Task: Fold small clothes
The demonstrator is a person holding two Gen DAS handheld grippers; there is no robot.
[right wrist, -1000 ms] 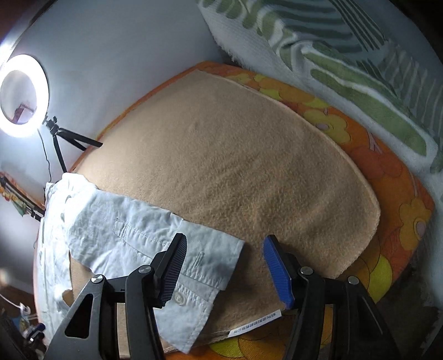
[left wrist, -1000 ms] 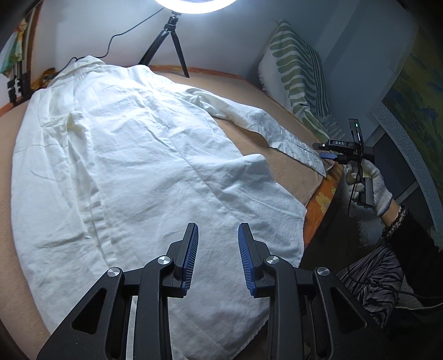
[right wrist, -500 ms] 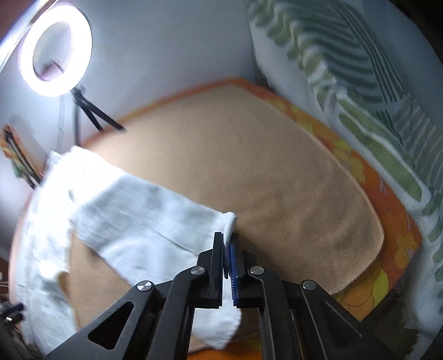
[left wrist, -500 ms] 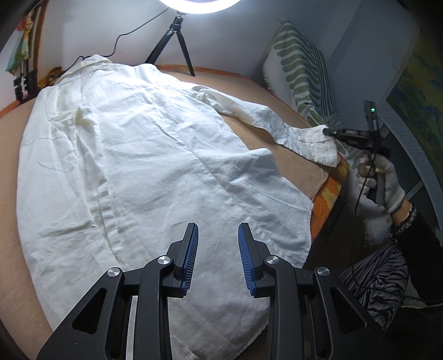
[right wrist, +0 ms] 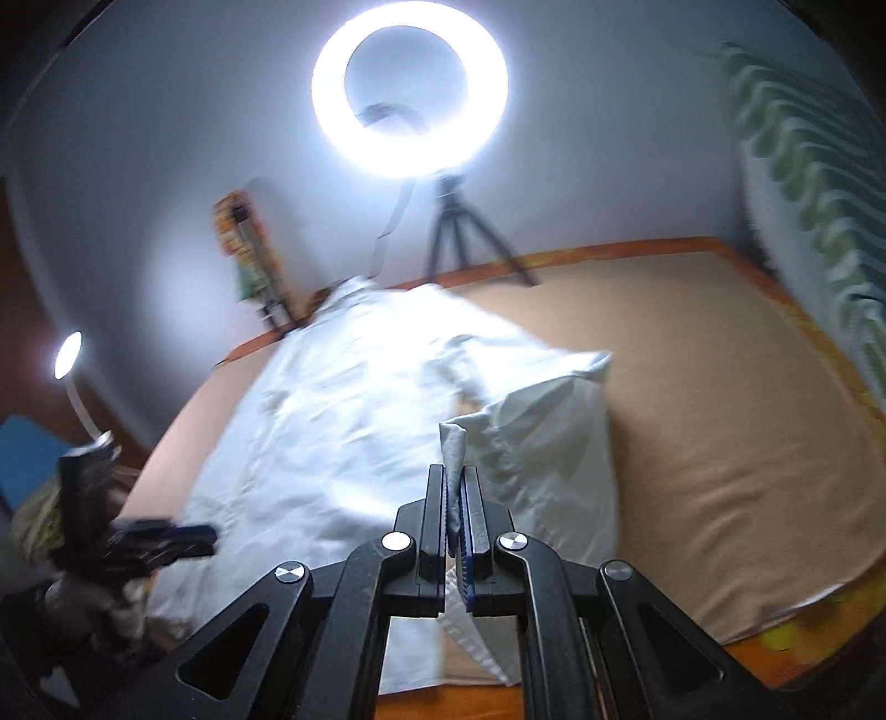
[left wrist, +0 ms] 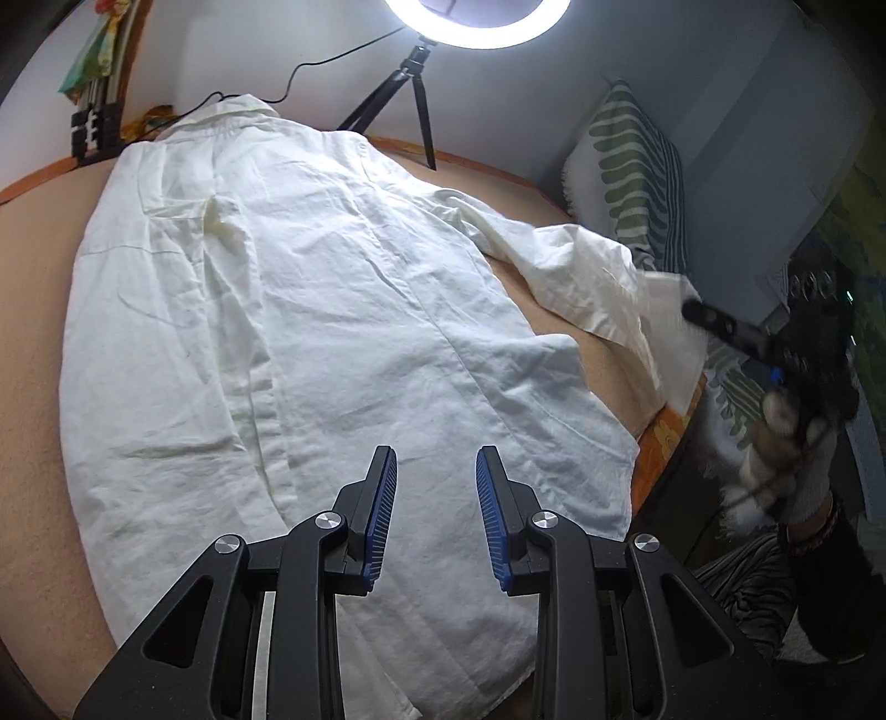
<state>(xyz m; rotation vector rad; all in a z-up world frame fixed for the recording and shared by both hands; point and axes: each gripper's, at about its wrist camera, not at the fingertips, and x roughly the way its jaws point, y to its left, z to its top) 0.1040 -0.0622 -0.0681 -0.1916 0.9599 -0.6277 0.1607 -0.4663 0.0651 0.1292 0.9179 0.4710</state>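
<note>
A white shirt lies spread flat on a tan blanket. My left gripper hovers over the shirt's hem, open, with nothing between its blue pads. At the right edge of the bed, my right gripper is shut on the cuff of the shirt's sleeve and holds it off the blanket. In the right wrist view the right gripper pinches the cuff edge, and the lifted sleeve drapes toward the shirt body. The left gripper shows blurred at lower left.
A lit ring light on a tripod stands against the far wall. A green-striped pillow leans at the back right. A gloved hand holds the right gripper beyond the bed's orange floral edge.
My right gripper closed on the sleeve cuff, lifted it off the blanket and swung it toward the shirt body. The left gripper stayed open and shifted slightly.
</note>
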